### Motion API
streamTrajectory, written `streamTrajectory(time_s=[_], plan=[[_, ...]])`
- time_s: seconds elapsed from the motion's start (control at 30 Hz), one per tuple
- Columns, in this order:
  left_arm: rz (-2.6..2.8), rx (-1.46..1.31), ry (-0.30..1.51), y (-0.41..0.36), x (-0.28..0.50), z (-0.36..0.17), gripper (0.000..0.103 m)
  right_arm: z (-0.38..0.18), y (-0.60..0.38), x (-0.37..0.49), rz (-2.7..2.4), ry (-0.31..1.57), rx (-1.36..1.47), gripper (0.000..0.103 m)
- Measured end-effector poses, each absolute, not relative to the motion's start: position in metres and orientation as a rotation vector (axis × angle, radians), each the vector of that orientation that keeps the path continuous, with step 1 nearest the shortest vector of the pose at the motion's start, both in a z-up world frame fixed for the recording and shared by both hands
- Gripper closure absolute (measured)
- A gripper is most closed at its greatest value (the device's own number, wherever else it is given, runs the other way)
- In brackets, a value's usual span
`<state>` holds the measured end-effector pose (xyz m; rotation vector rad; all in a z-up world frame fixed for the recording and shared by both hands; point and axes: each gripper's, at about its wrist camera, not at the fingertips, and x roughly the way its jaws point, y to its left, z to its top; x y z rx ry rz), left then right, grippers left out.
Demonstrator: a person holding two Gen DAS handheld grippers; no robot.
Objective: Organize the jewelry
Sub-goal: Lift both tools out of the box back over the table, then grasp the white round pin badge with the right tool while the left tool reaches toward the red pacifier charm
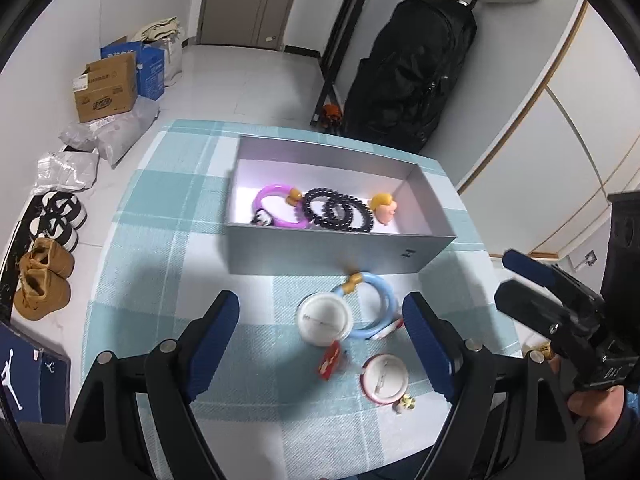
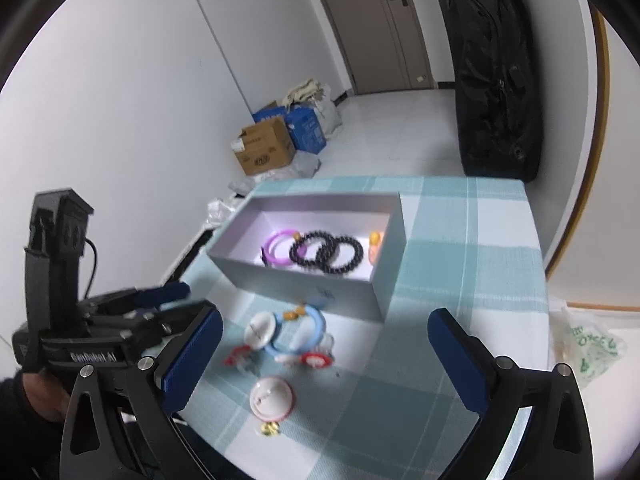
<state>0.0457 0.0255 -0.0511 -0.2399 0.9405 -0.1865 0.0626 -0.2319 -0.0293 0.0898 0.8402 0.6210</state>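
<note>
White walls and a tiled floor surround a table under a teal checked cloth [image 1: 168, 240]. At frame centre a grey box [image 1: 332, 252] already holds a purple bangle [image 1: 276, 210] and black bead bracelets [image 1: 336, 212], presumably sorted. Nearer the camera, a blue bangle [image 1: 370, 308], two round white badges [image 1: 325, 318] and small charms lie loose, apparently awaiting transfer. Left gripper [image 1: 324, 344] and right gripper [image 2: 324, 364] both hover released and empty above these pieces. Only the left view shows shoes [image 1: 44, 280] at left; only the right view shows a green-printed plastic bag [image 2: 588, 348] at the right edge.
</note>
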Motion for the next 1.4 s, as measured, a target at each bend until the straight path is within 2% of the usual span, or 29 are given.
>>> streamTrajectory(time_s=[0.7, 0.87, 0.93, 1.07, 1.1, 1.23, 1.4], plan=[[-0.08, -0.216, 1.012, 0.048, 0.037, -0.064, 0.022, -0.078, -0.184, 0.022, 0.635, 0.99, -0.151, 0.003], [-0.086, -0.23, 1.049, 0.051, 0.04, -0.069, 0.022, -0.086, -0.167, 0.015, 0.645, 0.981, -0.247, 0.02], [-0.088, -0.229, 1.051, 0.052, 0.04, -0.07, 0.022, -0.091, -0.161, 0.015, 0.657, 0.991, -0.265, 0.03], [-0.098, -0.239, 1.049, 0.055, 0.039, -0.07, 0.022, -0.094, -0.15, 0.011, 0.655, 0.978, -0.335, 0.033], [-0.102, -0.242, 1.049, 0.055, 0.039, -0.07, 0.022, -0.095, -0.147, 0.01, 0.653, 0.972, -0.357, 0.036], [-0.106, -0.242, 1.051, 0.055, 0.04, -0.07, 0.022, -0.092, -0.144, 0.008, 0.677, 0.962, -0.357, 0.061], [-0.117, -0.257, 1.055, 0.055, 0.041, -0.071, 0.022, -0.091, -0.144, 0.005, 0.68, 0.955, -0.371, 0.061]])
